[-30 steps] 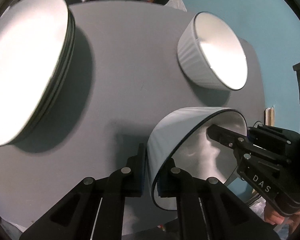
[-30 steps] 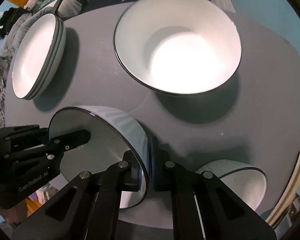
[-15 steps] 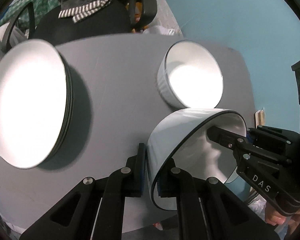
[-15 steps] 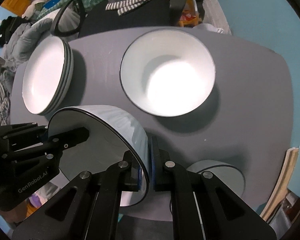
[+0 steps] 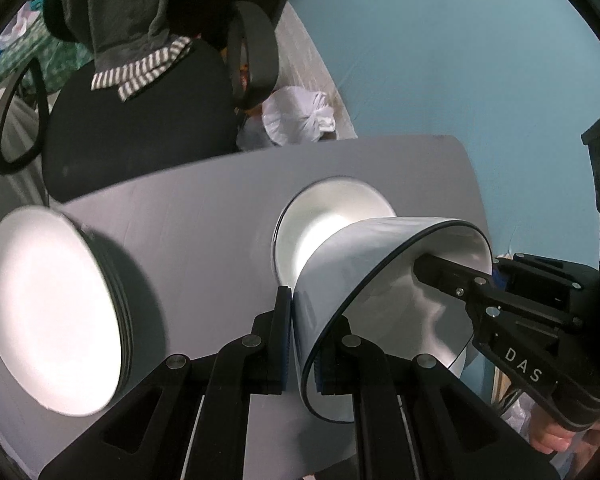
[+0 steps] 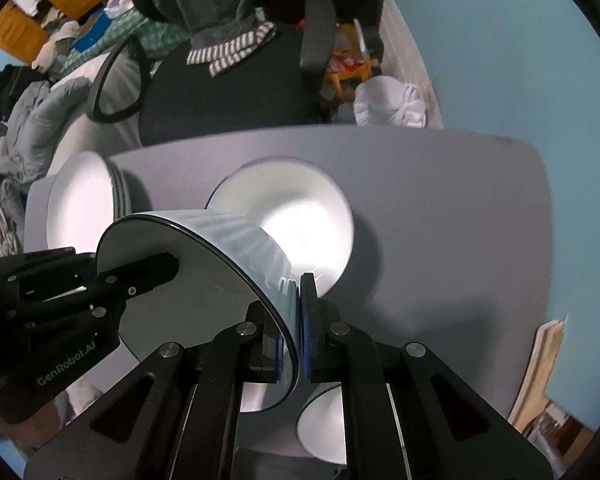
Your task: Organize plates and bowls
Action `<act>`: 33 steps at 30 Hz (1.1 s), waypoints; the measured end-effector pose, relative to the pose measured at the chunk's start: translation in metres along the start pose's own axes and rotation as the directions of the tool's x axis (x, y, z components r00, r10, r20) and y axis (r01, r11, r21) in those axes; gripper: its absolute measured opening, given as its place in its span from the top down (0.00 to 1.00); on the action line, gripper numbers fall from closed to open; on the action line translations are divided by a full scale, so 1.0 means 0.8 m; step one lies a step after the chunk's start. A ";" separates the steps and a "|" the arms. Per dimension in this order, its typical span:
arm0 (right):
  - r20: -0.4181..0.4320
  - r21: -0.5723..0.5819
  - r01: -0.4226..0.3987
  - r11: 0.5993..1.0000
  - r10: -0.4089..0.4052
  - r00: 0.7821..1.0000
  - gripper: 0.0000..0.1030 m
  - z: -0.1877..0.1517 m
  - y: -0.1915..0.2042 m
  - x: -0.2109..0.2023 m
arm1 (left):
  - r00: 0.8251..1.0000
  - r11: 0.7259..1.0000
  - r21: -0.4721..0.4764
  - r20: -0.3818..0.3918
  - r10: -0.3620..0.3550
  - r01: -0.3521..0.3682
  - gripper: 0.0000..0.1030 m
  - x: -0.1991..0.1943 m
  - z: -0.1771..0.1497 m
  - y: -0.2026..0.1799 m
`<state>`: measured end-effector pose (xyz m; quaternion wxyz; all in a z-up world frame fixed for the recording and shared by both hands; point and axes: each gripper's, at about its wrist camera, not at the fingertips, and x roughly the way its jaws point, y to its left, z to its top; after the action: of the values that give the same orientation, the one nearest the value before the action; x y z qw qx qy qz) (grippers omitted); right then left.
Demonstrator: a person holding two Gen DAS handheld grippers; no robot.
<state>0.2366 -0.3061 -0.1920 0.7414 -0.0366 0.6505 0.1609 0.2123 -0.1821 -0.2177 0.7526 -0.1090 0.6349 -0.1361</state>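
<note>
Bowl [image 5: 364,280] hangs above the grey table [image 5: 204,232], my left gripper [image 5: 302,344] and right gripper [image 6: 298,332] each clenched on opposite rims. If my hands drift apart, I judge it could slip onto the large bowl [image 6: 300,208] below.

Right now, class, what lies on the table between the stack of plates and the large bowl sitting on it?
Only bare grey table lies between the stack of plates and the large bowl, seen in the right wrist view.

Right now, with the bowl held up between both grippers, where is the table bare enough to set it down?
Bare grey table lies right of the big bowl, out to the far corner. A narrower strip separates that bowl from the plate stack. Nearest the grippers it's crowded: a small bowl sits there.
</note>
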 end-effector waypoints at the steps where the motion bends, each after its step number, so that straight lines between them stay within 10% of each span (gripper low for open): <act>1: 0.003 0.005 0.002 1.000 -0.002 1.000 0.93 0.006 -0.004 0.000 | 1.000 1.000 0.003 0.000 0.002 -0.002 0.92 0.003 0.006 0.000; 33: -0.086 0.001 0.062 0.998 -0.062 0.994 0.90 0.047 -0.035 0.044 | 0.987 0.995 0.045 -0.131 0.095 -0.089 0.88 0.063 0.039 -0.004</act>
<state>0.2838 -0.3163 -0.2251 0.7175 -0.0624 0.6805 0.1351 0.2510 -0.2029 -0.2575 0.7161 -0.0554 0.6853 -0.1206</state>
